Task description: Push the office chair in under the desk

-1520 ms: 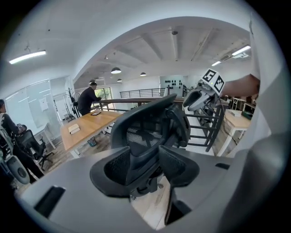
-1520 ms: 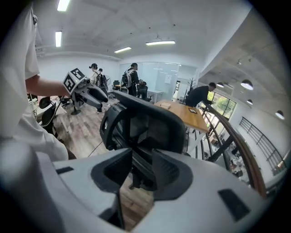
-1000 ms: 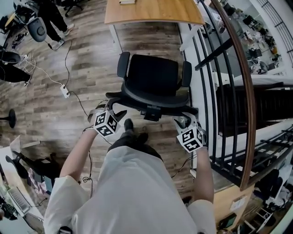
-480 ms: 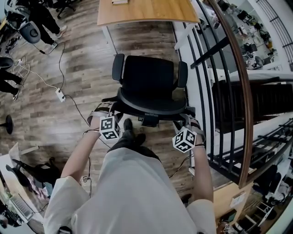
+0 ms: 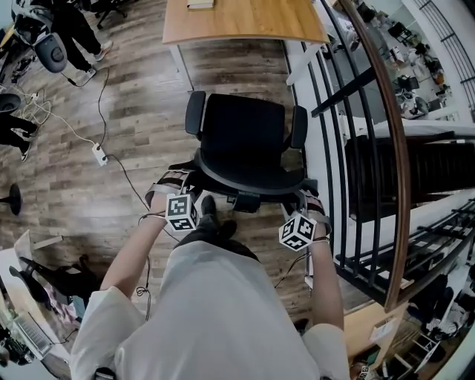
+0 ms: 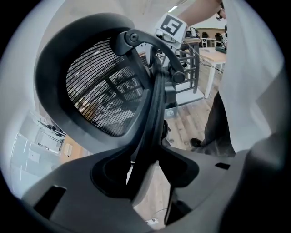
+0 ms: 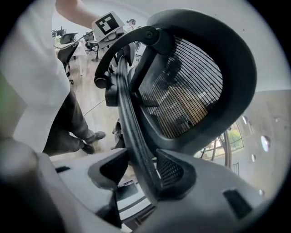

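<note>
Now | left gripper lower | fingers just closing round office chair backrest

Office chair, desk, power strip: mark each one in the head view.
Office chair (image 5: 245, 126): head view, middle of the black seat.
Desk (image 5: 245, 18): head view, bare wooden top.
Power strip (image 5: 99, 154): head view, its white body on the floor.

An office: wooden desk, office chair, power strip on plank floor.

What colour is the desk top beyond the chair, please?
The desk top is light brown wood; the head view shows it best.
</note>
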`<state>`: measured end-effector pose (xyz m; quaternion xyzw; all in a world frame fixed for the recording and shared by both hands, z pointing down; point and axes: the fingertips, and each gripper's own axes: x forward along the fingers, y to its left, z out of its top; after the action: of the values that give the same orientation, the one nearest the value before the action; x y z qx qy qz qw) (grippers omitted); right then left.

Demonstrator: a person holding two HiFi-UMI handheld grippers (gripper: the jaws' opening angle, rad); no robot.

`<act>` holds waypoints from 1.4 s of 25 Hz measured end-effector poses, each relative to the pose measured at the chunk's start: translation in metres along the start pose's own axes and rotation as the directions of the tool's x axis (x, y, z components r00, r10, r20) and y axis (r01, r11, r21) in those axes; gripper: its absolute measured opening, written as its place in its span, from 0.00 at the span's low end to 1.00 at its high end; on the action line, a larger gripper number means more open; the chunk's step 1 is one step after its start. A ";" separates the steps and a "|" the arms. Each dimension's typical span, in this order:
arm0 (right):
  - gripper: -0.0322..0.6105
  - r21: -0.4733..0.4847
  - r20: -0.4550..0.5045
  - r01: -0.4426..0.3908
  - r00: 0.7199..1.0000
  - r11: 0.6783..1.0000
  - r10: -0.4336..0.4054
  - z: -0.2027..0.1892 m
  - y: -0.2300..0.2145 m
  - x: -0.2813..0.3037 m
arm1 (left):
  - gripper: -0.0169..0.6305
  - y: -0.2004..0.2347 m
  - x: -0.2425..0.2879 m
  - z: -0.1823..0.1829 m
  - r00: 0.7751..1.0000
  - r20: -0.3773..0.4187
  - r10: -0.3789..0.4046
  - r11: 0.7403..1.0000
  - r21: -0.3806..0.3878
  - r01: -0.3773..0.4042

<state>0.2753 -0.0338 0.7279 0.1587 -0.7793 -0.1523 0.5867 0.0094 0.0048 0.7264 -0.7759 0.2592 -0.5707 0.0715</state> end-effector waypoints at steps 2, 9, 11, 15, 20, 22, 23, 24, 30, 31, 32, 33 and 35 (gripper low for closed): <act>0.33 0.005 -0.001 -0.011 1.000 1.000 0.011 0.000 -0.001 0.001 | 0.31 0.001 0.000 0.002 1.000 0.002 -0.011 1.000 0.003 0.011; 0.35 0.024 -0.009 0.019 1.000 1.000 -0.019 -0.001 -0.011 0.005 | 0.31 0.005 0.003 0.003 1.000 0.013 -0.004 1.000 0.003 0.004; 0.36 0.029 -0.018 0.026 1.000 0.999 -0.026 -0.001 -0.018 0.010 | 0.31 0.009 0.005 0.006 1.000 0.011 -0.014 1.000 0.001 0.014; 0.37 0.036 -0.035 0.037 0.999 0.999 -0.036 0.000 -0.033 0.019 | 0.31 0.023 0.013 0.004 1.000 0.007 -0.007 1.000 0.003 0.007; 0.37 0.036 -0.048 0.042 0.998 0.998 -0.040 0.006 -0.047 0.029 | 0.31 0.040 0.022 -0.002 1.000 0.002 0.001 1.000 0.007 -0.001; 0.37 0.035 -0.054 0.040 0.998 0.999 -0.038 0.008 -0.053 0.032 | 0.31 0.047 0.024 -0.003 1.000 0.007 -0.001 1.000 0.007 0.001; 0.37 0.034 -0.058 0.039 0.998 0.999 -0.037 0.009 -0.055 0.034 | 0.31 0.050 0.025 -0.003 1.000 0.009 -0.004 1.000 0.008 0.004; 0.37 0.034 -0.062 0.038 0.997 0.999 -0.035 0.010 -0.057 0.035 | 0.31 0.053 0.026 -0.003 1.000 0.012 -0.006 1.000 0.010 0.006; 0.37 0.045 -0.068 0.056 0.996 0.997 -0.053 0.019 -0.075 0.048 | 0.31 0.075 0.036 -0.008 1.000 0.027 -0.007 1.000 0.025 0.007; 0.38 0.048 -0.069 0.058 0.996 0.997 -0.054 0.020 -0.078 0.051 | 0.31 0.079 0.038 -0.010 1.000 0.028 -0.008 1.000 0.029 0.007; 0.38 0.050 -0.070 0.060 0.996 0.997 -0.056 0.022 -0.081 0.053 | 0.31 0.084 0.040 -0.011 1.000 0.028 -0.008 0.999 0.035 0.007; 0.38 0.051 -0.071 0.064 0.996 0.997 -0.061 0.023 -0.084 0.055 | 0.30 0.088 0.042 -0.012 1.000 0.028 -0.008 0.999 0.042 0.007; 0.38 0.050 -0.070 0.077 0.995 0.996 -0.074 0.027 -0.090 0.058 | 0.30 0.097 0.044 -0.014 1.000 0.028 -0.005 0.999 0.052 0.004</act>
<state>0.2407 -0.1390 0.7331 0.2086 -0.7562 -0.1484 0.6022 -0.0254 -0.0966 0.7294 -0.7822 0.2416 -0.5666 0.0939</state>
